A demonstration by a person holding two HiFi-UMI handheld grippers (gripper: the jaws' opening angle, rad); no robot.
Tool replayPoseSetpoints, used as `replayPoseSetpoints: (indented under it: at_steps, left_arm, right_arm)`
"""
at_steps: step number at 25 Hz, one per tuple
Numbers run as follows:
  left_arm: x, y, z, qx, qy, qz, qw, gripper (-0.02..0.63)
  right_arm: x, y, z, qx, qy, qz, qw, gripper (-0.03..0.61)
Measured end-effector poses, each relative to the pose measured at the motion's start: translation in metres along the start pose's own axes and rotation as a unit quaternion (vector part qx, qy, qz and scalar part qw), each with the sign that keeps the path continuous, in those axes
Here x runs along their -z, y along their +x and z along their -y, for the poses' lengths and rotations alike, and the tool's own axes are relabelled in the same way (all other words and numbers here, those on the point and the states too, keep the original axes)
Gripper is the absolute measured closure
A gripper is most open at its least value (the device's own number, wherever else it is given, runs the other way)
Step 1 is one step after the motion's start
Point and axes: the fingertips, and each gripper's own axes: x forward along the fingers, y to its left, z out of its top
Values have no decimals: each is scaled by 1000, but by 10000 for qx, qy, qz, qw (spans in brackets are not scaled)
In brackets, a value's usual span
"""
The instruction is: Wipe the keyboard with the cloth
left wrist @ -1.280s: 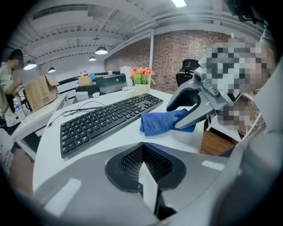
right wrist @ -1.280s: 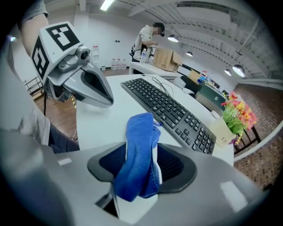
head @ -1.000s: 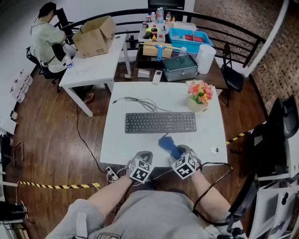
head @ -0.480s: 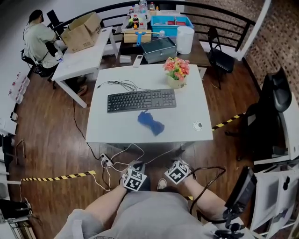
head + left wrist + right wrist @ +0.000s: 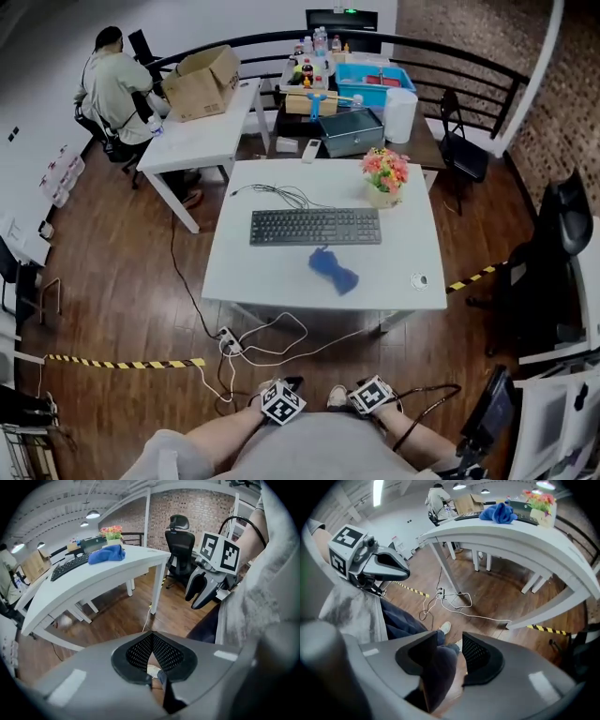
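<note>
The black keyboard (image 5: pixel 315 227) lies across the middle of the white table (image 5: pixel 244 281). The crumpled blue cloth (image 5: pixel 334 270) rests on the table just in front of it, held by nothing. Both grippers hang far from the table, close to my body and pointing down at the floor. My left gripper (image 5: pixel 282 401) (image 5: pixel 151 637) is shut, tips touching, with nothing in it. The jaws of my right gripper (image 5: pixel 371 396) (image 5: pixel 450 638) stand apart and are closing, with only my leg and the floor seen through the gap. The cloth (image 5: pixel 107 555) (image 5: pixel 500 513) shows on the tabletop in both gripper views.
A flower pot (image 5: pixel 385 178) stands at the table's back right and a small round object (image 5: pixel 418 279) near its front right corner. Cables and a power strip (image 5: pixel 228 339) lie on the wooden floor between me and the table. Yellow-black tape (image 5: pixel 122 362) runs at left, a black chair (image 5: pixel 562 234) at right. A person (image 5: pixel 112 84) sits far left.
Both grippers have pulled back from the table's front edge to my body and sunk lower. The table now lies farther off in view. The cloth stays on the table.
</note>
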Motion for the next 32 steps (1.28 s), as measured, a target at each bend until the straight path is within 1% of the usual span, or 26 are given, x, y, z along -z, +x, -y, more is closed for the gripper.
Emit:
replayPoseSetpoints:
  at_steps: [2,4,6,7,8,10,12,14,16,21,26,32]
  left_arm:
    - [13,2,5,142,-26,-62,9999,620]
    - [23,5,6,216,-60,-73,9997,620]
    - [29,6,0,197,-54,-51,9998,620]
    - [33,5,-5,160,-56,-32,9999,620]
    - [35,3,-11,117,-75,-10,9999,620]
    - [39,-1,-21,51,-115,25,9999,620]
    - [40,-3,-23,43,-95,54,9999,620]
    - [41,-4,-22,53,-66,90,9999,620]
    - [43,-5,-24,43,-52,125,9999,620]
    - [44,-10,-32,6,-46,158,9999,620]
    - [38,-7,-27,62,7,136,9999,620]
    - [35,-9,-25,80,111,127,9998,620]
  right_arm:
    - [3,4,-9,-53,188,126,9997,402]
    - [-1,6,-11,49,283,349,9990,416]
    - [-8,8,-6,308,291,460,9980,471]
    - [-15,10,-5,399,253,534,9975,484]
    - [-23,11,-4,462,204,621,9968,492]
    - [-39,12,-5,539,162,750,9956,534]
    - [-39,11,-5,620,239,673,9955,569]
    - [-26,12,-5,714,421,349,9959,571]
    - [-21,14,-7,754,507,183,9957,571]
    - [-33,15,-11,783,412,253,9958,571]
    - [-22,10,-12,706,556,82,9959,571]
    - [-21,6,-11,749,483,104,9960,571]
